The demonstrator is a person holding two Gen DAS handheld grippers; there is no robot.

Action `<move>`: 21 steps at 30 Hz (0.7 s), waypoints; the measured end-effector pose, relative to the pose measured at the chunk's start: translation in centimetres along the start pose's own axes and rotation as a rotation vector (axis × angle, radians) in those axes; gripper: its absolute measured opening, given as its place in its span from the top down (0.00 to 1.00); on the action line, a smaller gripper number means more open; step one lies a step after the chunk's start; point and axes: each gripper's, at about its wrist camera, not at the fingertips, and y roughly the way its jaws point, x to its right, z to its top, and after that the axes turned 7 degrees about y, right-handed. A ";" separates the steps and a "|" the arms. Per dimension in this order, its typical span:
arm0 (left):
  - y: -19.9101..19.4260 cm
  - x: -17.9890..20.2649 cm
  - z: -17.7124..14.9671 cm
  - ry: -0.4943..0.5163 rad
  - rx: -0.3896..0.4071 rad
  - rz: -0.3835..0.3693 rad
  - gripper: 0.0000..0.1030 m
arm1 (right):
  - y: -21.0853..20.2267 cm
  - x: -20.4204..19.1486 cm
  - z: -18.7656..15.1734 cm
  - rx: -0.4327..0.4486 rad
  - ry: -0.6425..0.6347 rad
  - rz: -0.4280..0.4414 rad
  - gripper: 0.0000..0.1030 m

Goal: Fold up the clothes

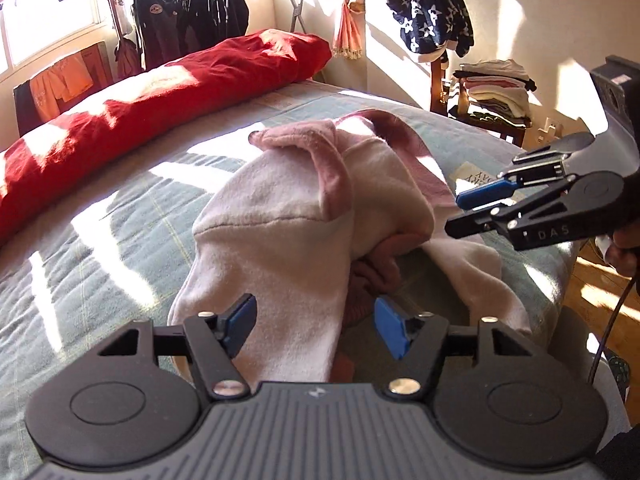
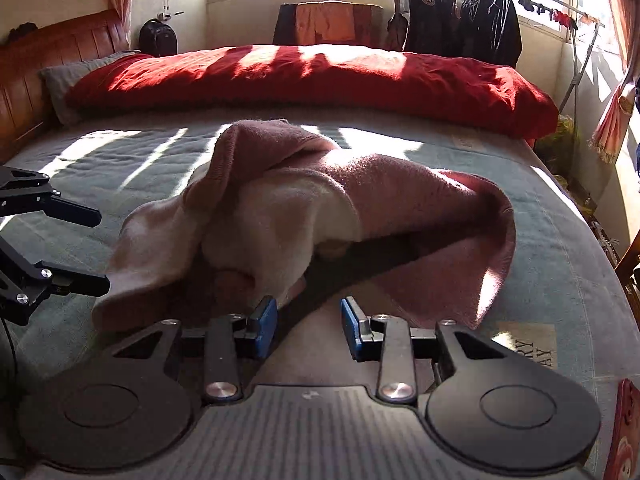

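A pink fleece garment point(image 1: 280, 240), pale on one face and darker pink on the other, lies humped and crumpled on the grey-green bed cover point(image 1: 100, 260). My left gripper point(image 1: 315, 330) stands over its near end. The jaws are apart with cloth lying between the blue pads, and the right pad is clear of the cloth. In the right wrist view the garment point(image 2: 288, 200) arches up in front of my right gripper point(image 2: 308, 328), which is open with nothing between its pads. The right gripper point(image 1: 464, 210) also shows at the garment's right side, and the left gripper point(image 2: 98, 246) at its left edge.
A rolled red duvet point(image 2: 320, 80) lies along the far side of the bed, by a wooden headboard point(image 2: 52, 64). A rack of dark clothes point(image 2: 460, 20) stands at the window. Folded clothes point(image 1: 496, 92) are stacked on a chair beyond the bed's corner. Wooden floor point(image 1: 600, 292) lies on the right.
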 end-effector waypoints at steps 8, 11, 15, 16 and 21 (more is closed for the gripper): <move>2.9 1.4 4.8 0.039 0.037 0.024 0.51 | -1.0 -0.1 -4.1 0.005 0.157 0.056 0.58; 3.9 2.4 5.2 0.081 0.027 0.055 0.52 | -0.9 -0.2 -4.7 -0.006 0.167 0.054 0.58; 4.8 2.5 5.0 0.122 0.007 0.105 0.74 | -1.0 0.0 -4.9 -0.003 0.186 0.059 0.58; 4.7 2.2 5.0 0.121 0.009 0.102 0.76 | -1.0 0.0 -4.9 0.000 0.191 0.060 0.58; 4.2 1.1 4.6 0.096 0.009 0.144 0.67 | -1.2 0.1 -5.2 0.008 0.205 0.059 0.54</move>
